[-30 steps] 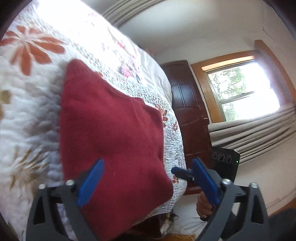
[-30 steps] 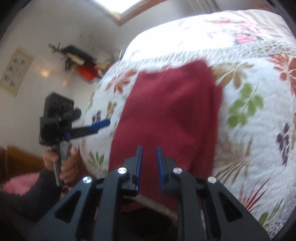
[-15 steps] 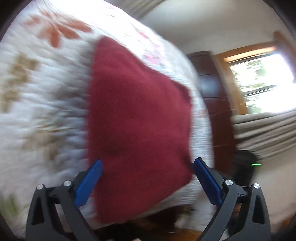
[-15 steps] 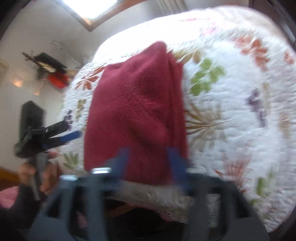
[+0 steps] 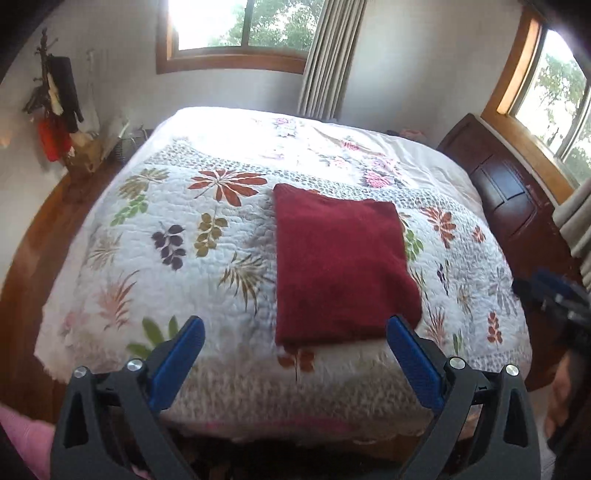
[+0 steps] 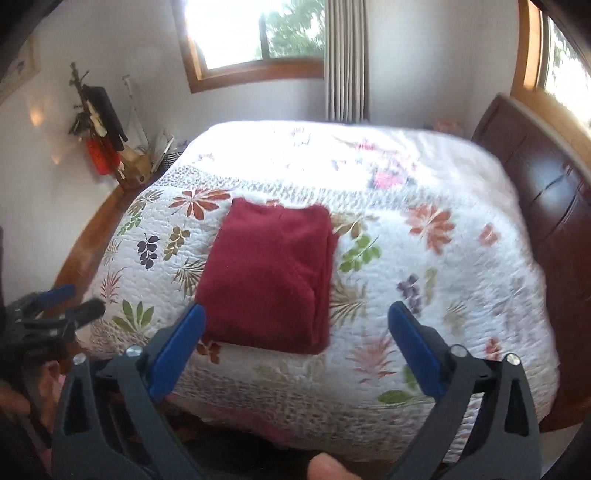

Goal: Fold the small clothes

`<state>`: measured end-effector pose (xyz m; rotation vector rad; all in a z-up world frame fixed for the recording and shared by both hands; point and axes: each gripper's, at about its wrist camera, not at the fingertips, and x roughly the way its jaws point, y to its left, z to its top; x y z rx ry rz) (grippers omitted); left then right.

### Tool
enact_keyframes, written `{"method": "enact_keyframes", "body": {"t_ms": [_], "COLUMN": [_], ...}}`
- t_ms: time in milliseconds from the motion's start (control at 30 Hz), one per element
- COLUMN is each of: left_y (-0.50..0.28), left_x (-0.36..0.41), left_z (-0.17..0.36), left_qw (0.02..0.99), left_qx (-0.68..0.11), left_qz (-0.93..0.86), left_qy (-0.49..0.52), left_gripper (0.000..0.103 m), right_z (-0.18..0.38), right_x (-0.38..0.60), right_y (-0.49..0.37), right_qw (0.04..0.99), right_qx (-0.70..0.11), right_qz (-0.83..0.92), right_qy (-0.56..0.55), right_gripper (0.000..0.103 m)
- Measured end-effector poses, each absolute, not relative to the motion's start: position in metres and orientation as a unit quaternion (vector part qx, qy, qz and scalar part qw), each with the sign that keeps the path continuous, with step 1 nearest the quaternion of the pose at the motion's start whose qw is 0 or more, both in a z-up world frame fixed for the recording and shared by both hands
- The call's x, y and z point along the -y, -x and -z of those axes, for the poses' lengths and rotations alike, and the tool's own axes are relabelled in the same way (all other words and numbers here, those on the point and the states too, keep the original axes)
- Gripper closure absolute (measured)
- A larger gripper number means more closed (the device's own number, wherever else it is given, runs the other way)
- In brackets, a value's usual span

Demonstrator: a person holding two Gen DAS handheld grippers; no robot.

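We see the fuzzy maroon sweater folded rectangular on the quilt, beyond our left gripper and right gripper, both spread wide, empty.

Folded garment lies on bed, near its front edge. Headboard at bed's right. Window behind bed; coat rack far left.

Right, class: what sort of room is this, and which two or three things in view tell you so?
Most likely a home bedroom: a bed under a floral quilt, a dark wooden headboard, and curtained windows. A folded red garment lies on the quilt.
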<state>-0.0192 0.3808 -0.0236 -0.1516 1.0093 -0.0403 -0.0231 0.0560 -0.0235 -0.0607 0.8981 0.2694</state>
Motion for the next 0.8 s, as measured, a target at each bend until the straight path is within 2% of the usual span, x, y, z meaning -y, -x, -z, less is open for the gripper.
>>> {"method": "enact_keyframes", "body": {"t_ms": [233,367,800], "left_y": [0.061,0.075,0.081], "left_x": [-0.356,-0.342,-0.349], "left_z": [-0.005,-0.017,-0.011], "left_qw": [0.861,0.864,0.862], "left_qx": [-0.502,-0.496,-0.501], "left_qz": [0.005,0.01,0.029], "left_qy": [0.088,0.083,0.075], "left_gripper": [0.004,0.004,0.004], "right_z": [-0.005,-0.003,0.006], "right_x": [-0.044,-0.042,-0.069], "right_y": [0.055,0.067,0.09], "right_qw": [0.899,0.889,0.875], "right_qx": [-0.418,-0.44,-0.472], "right_qz": [-0.121,-0.125,-0.099], "right_qy": [0.041,0.039,0.043], "right_gripper": [0.003,0.003,0.003]}}
